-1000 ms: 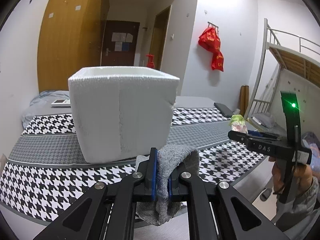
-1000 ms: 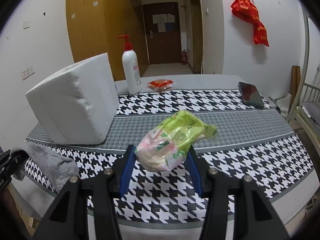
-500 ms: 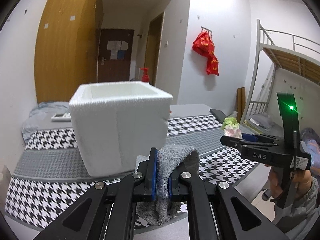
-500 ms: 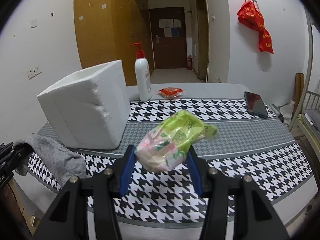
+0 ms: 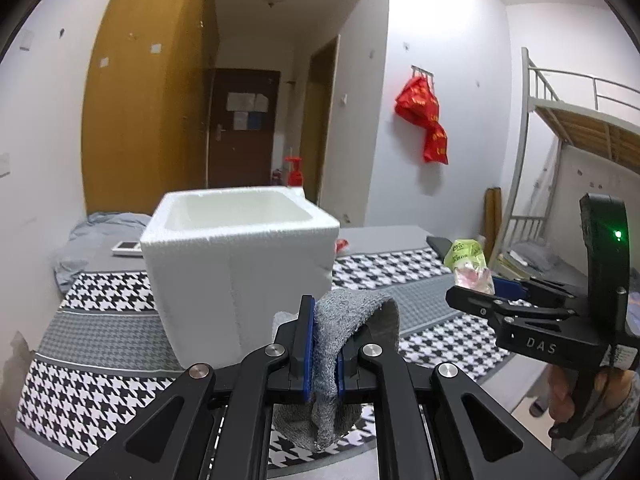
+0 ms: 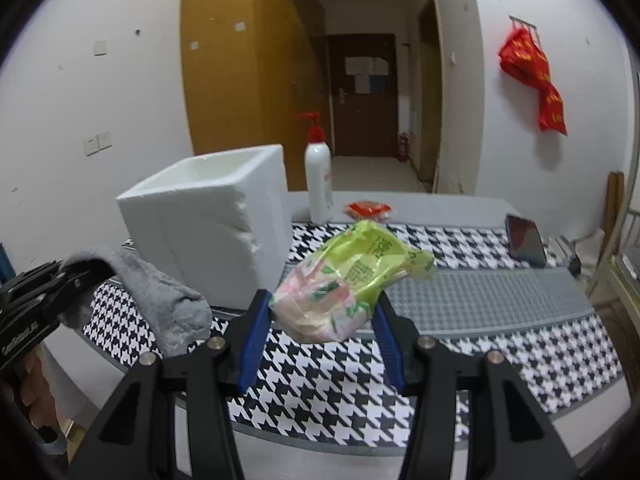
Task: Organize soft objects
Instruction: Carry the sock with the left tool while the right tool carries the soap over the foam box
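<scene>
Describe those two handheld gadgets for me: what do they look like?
Each gripper, left and right, is a matte black scissor-like linkage with silver rivets and blue pads on its fingers. The right one carries white "DAS" lettering and a small green light on its upright handle. A grey sleeve shows behind it.

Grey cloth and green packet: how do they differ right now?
The grey cloth is plain fuzzy fabric; the green packet is shiny printed plastic. The cloth droops over and below the left gripper; the packet keeps its puffy shape in the right gripper. The cloth is pinched thin, the packet held wide. Both are gripped, off the table.
</scene>
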Available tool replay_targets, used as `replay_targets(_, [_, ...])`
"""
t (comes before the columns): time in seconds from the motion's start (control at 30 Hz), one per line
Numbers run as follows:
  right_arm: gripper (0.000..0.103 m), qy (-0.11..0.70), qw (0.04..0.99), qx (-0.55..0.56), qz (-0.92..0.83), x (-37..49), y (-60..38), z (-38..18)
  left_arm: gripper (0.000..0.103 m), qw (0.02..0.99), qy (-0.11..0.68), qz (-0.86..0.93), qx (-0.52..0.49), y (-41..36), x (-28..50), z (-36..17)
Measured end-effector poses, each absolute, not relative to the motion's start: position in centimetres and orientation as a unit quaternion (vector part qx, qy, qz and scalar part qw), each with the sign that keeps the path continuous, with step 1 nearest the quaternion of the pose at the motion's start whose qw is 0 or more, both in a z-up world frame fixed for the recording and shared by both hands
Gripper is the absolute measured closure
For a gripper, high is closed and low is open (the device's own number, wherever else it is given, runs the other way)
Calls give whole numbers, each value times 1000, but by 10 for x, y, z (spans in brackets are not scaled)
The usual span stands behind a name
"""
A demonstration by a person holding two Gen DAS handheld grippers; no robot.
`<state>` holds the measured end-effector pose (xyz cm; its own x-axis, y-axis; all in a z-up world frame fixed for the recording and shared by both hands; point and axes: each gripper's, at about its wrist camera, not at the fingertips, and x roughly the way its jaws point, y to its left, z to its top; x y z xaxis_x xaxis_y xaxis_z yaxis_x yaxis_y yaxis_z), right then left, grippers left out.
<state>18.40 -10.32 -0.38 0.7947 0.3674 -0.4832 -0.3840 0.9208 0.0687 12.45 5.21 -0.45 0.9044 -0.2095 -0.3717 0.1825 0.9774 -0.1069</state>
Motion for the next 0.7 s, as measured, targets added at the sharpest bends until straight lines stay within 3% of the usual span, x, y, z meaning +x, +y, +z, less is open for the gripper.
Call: replay_targets(0.7, [48, 214, 947, -26, 237, 173, -65, 21, 94, 987, 155, -32, -20, 89, 100, 31])
